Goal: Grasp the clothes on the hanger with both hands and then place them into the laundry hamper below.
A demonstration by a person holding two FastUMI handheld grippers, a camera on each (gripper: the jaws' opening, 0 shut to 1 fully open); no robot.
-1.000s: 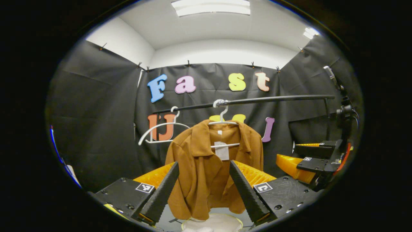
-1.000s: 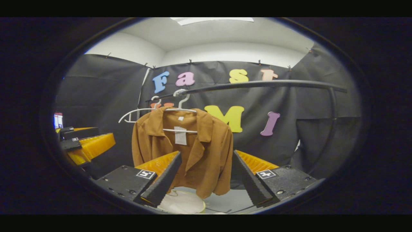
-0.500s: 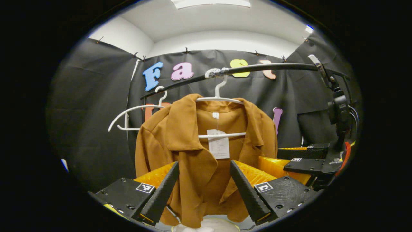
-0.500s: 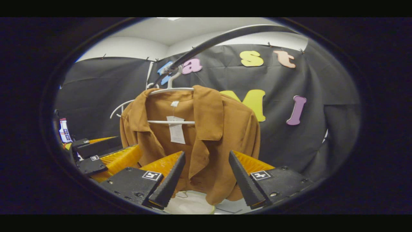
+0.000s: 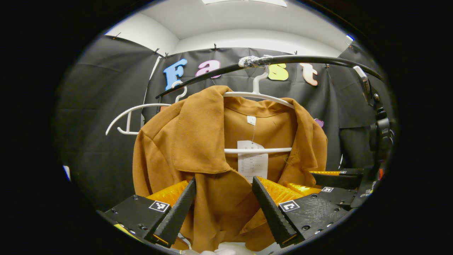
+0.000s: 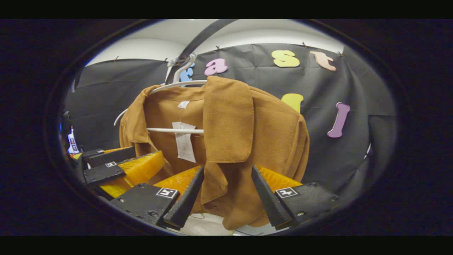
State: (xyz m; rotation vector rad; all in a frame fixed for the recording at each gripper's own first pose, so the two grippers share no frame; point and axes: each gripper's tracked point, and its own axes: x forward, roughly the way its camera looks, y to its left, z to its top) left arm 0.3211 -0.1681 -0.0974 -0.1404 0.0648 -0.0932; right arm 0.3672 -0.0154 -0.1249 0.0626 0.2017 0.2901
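Both jaws apparently flanking jacket [image 5: 198, 148]

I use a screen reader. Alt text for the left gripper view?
A brown jacket hangs on a white hanger from a black rail, between the open left gripper fingers. The right gripper is lower right.

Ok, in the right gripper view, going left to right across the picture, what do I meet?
The left gripper at the left edge → the paper tag inside the collar → the brown jacket's front panel and shoulder.
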